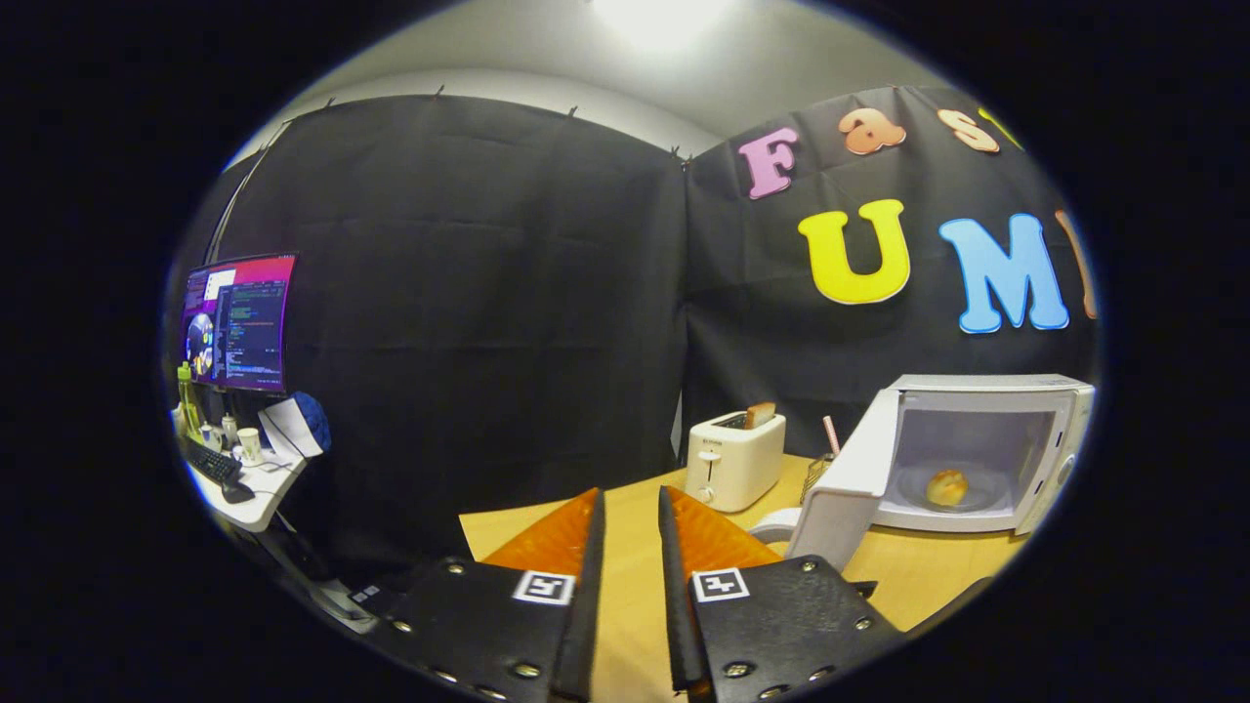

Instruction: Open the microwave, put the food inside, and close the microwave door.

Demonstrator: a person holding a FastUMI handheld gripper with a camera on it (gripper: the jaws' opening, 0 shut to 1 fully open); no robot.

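A white microwave [986,430] stands on the wooden table [918,576], off to the right of my fingers. Its door [848,483] hangs wide open, swung out to the left. A small round bread roll [947,486] lies on the glass plate inside the cavity. My gripper [631,503] is held above the table's near-left part, well left of the door. Its orange fingers [557,532] stand a narrow gap apart with nothing between them.
A white toaster [734,459] with a slice of bread in it stands just beyond the fingers, left of the microwave door. A wire rack [815,472] sits behind the door. Far left, a desk [244,488] carries a monitor, keyboard and cups.
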